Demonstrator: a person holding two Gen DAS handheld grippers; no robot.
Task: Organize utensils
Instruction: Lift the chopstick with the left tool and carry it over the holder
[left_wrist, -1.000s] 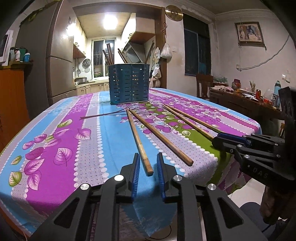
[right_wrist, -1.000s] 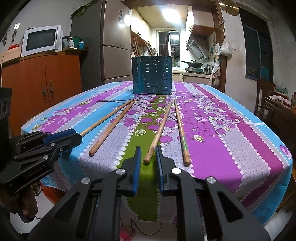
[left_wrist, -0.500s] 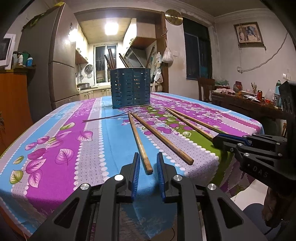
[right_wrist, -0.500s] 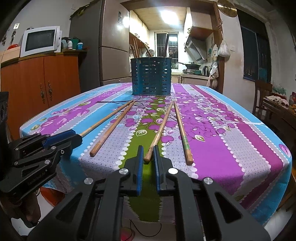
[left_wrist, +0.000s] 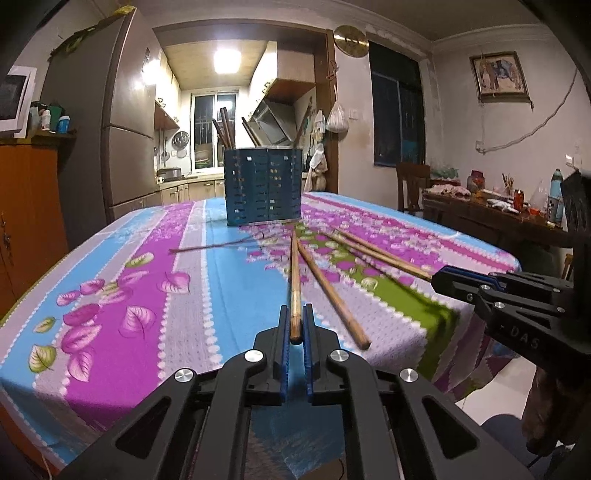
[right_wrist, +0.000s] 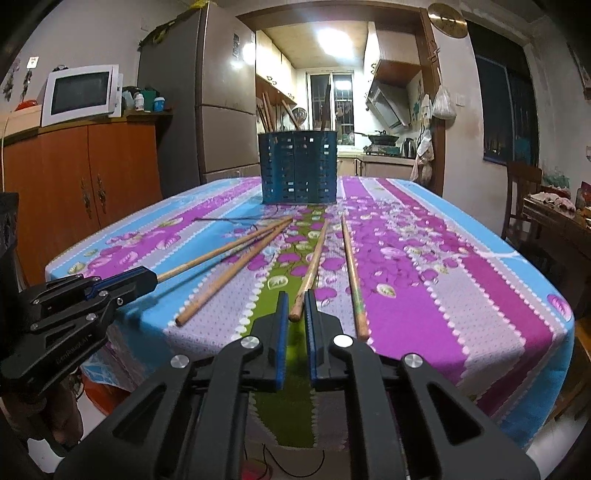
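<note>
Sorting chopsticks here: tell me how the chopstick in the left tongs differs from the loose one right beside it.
The gripped chopstick is clamped in the left tongs; the loose chopstick lies free on the tablecloth. The gripped chopstick runs straight toward the blue holder; the loose chopstick slants rightward. Both are plain wood.

Four chopsticks (right_wrist: 225, 282) lie on the tablecloth (right_wrist: 424, 295) — one holder (right_wrist: 298, 168) — two tools (right_wrist: 295, 306).

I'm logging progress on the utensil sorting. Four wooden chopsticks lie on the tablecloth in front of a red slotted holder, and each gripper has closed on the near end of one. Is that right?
One thing is wrong: the slotted holder is dark blue, not red, as the right wrist view shows. The rest stands: four wooden chopsticks lie before it, the left gripper shut on the leftmost chopstick and the right gripper on the third chopstick.
</note>
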